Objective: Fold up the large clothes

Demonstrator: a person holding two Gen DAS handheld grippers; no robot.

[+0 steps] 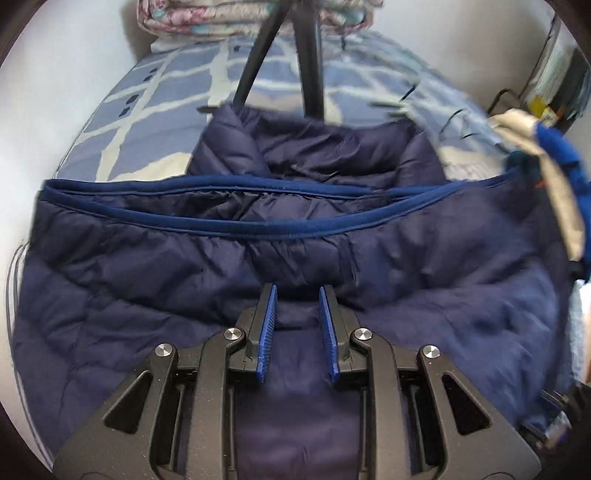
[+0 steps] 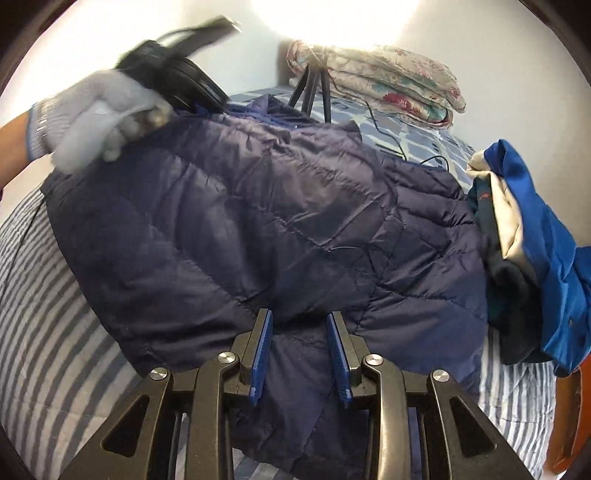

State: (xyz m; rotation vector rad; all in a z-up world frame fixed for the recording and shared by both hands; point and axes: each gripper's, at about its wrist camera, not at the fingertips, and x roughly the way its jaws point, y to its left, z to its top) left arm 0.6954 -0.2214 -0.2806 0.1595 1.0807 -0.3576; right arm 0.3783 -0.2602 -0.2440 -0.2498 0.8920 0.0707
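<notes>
Black linkage and blue pads of the left gripper (image 1: 297,291) fill the bottom of the left wrist view, jaws spread a little with nothing pinched; only navy fabric shows through the gap. That fabric is the puffer jacket (image 1: 258,269), lying across the bed (image 1: 122,110) with its blue-trimmed hem edge running side to side above the fingers. The jacket's lower part is cut off by the gripper body. Beyond the jacket two black tripod legs (image 1: 255,59) rise from the blue patterned sheet, their tops out of frame. Behind the tripod a folded floral quilt (image 1: 177,18) is clipped by the upper edge. Right of the jacket a blue and beige garment (image 1: 554,173) is smeared by blur, its shape hard to read.

From the right wrist view, the right gripper (image 2: 299,325) also stands slightly parted and grips nothing, hovering over the jacket (image 2: 258,221). At the jacket's upper left a white-gloved hand (image 2: 99,114) holds a dark blurred device, too smeared to make out. Right of the jacket lies the blue garment (image 2: 535,240). Past the jacket, glare washes out the wall above the quilt (image 2: 388,77).
</notes>
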